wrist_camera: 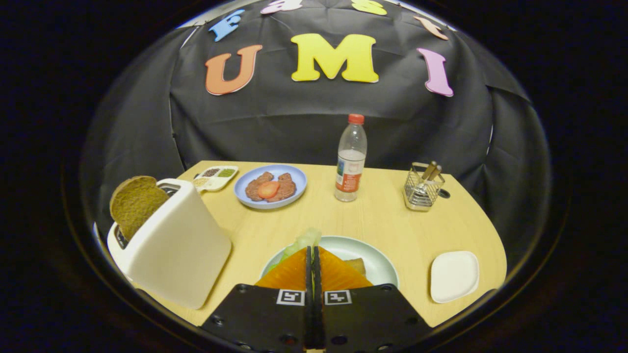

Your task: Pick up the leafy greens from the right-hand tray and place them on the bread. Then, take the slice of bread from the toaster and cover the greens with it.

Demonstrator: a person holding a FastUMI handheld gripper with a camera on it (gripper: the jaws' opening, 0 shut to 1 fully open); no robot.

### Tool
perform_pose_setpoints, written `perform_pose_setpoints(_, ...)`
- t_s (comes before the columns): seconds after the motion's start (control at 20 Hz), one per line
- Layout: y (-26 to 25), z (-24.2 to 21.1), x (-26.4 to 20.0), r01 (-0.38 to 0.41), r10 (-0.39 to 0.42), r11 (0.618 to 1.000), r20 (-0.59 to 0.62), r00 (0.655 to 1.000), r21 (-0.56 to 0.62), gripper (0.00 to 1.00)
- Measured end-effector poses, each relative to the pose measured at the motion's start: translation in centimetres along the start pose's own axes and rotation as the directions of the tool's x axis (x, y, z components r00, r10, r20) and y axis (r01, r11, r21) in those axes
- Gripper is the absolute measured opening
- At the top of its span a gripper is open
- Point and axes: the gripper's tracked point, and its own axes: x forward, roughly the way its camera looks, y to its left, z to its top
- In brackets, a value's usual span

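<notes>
A: Right, noting it down. 2-finger hand-held gripper (312,252), fingers pressed nearly together, a thin sliver of pale green leafy greens (305,240) pinched between them. Leaf sticks out just past the fingertips.

B: Where's that over?

A: Over the round pale-green plate (380,264) on the light wooden table (382,220). A bit of tan bread (357,265) peeps out on the plate beside the fingers; most of it is hidden behind them. Can't tell if the leaf is resting on it yet or hanging just above.

B: And the right-hand tray?

A: Small white square tray (454,275), nothing on it, well apart from the plate. So I judge step 1 is near its end: greens fetched, being set on the bread.

B: Next?

A: Spread the fingers, let the leaf go flat on the bread, back off without dragging it. Then swing over to the cream-white toaster (171,242), where 1 brown slice of bread (133,202) stands up out of the slot, tilted a little. It wants a grip on the exposed top edge and a straight lift.

B: Anything else about?

A: Beyond the plate: a blue plate with 2 brown patties and a red tomato slice (270,186), a clear plastic bottle with a red cap (351,159), a wire cutlery holder (423,189), a small divided seasoning dish (217,176). All clear of the path, I'd say.
</notes>
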Motion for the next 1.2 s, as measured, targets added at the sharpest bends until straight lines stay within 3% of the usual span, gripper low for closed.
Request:
perform_pose_setpoints(0.25, -2.9, -1.1, 2.7, 0.037, -0.037, 0.999, -0.02, 0.999, 0.028, 0.0)
perform_pose_setpoints(0.6, -3.2, -1.5, 3.6, 0.049, -0.049, 0.998, -0.019, 0.999, 0.031, 0.0)
perform_pose_setpoints(0.85, -3.5, -0.2, 2.3, 0.101, -0.1, 0.995, 0.047, 0.994, -0.006, 0.08)
perform_pose_setpoints(1.05, -3.9, 1.2, 0.1, 0.137, -0.137, 0.991, 0.095, 0.986, 0.013, 0.32)
perform_pose_setpoints(1.1, -3.5, 1.4, -0.7, 0.128, -0.13, 0.991, 0.111, 0.985, 0.023, 0.33)
perform_pose_setpoints(1.2, -2.2, 2.4, -2.9, 0.097, -0.101, 0.995, 0.147, 0.984, 0.04, 0.59)
